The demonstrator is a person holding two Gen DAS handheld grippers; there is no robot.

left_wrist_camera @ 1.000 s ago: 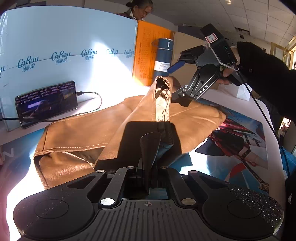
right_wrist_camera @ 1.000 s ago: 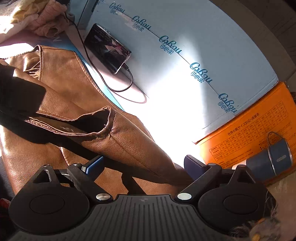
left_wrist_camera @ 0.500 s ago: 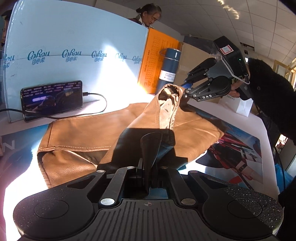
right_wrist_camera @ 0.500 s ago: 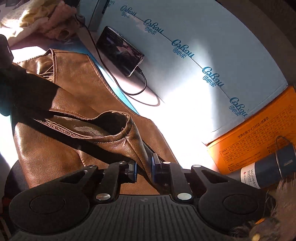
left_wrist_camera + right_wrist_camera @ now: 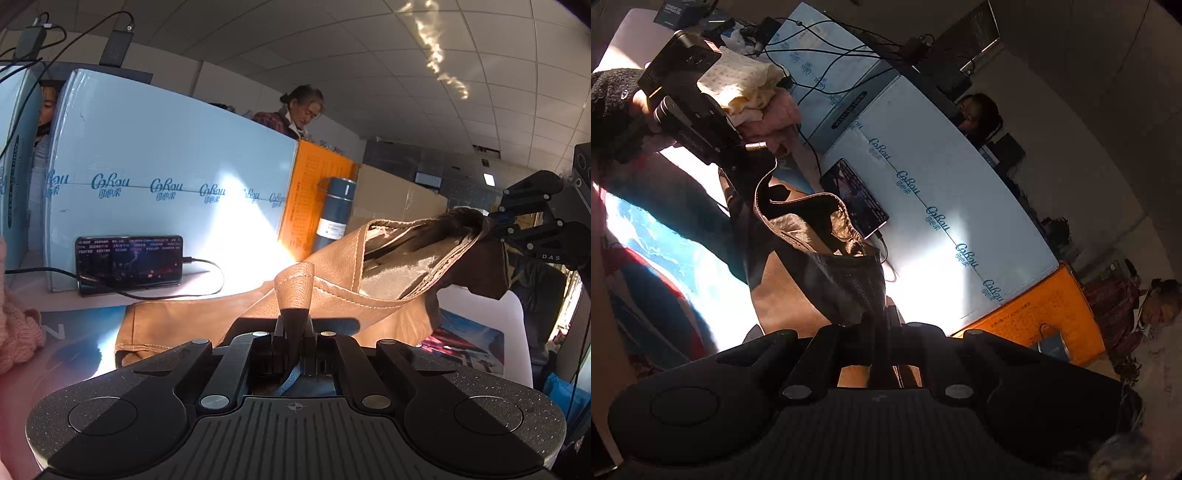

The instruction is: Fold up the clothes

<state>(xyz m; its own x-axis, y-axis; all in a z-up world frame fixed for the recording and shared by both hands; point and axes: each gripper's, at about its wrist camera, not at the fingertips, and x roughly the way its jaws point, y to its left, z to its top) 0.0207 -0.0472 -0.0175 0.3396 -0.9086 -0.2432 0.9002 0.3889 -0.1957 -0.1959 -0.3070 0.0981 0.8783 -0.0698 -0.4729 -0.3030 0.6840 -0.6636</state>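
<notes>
While both my tongs are clamped on the brown leather garment point(image 5: 332, 295), it hangs stretched between them, raised above the table point(image 5: 476, 306), with only its far lower part resting there beyond the left tong. My left gripper point(image 5: 293, 332) has its jaws together on a folded edge right in front of it. My right gripper point(image 5: 882, 325) is pinched on the dark rim of the opening, which rises just ahead of its fingers.

I judge this leather as rather heavy and half stiff: it keeps a curved shape instead of falling flat, and the smooth outside may slip. The stitched seams and the hem look to me like the safest places to hold, because they are thicker. The inner lining seems soft and rough.

Compared with one second ago, my right tong was wide apart beside the garment and held nothing; now it is closed on the rim and lifted. The garment lay mostly flat then; now much of it is in the air. The phone point(image 5: 129, 264), beyond my left tong, leans against the pale blue box point(image 5: 166, 166) as before.
</notes>
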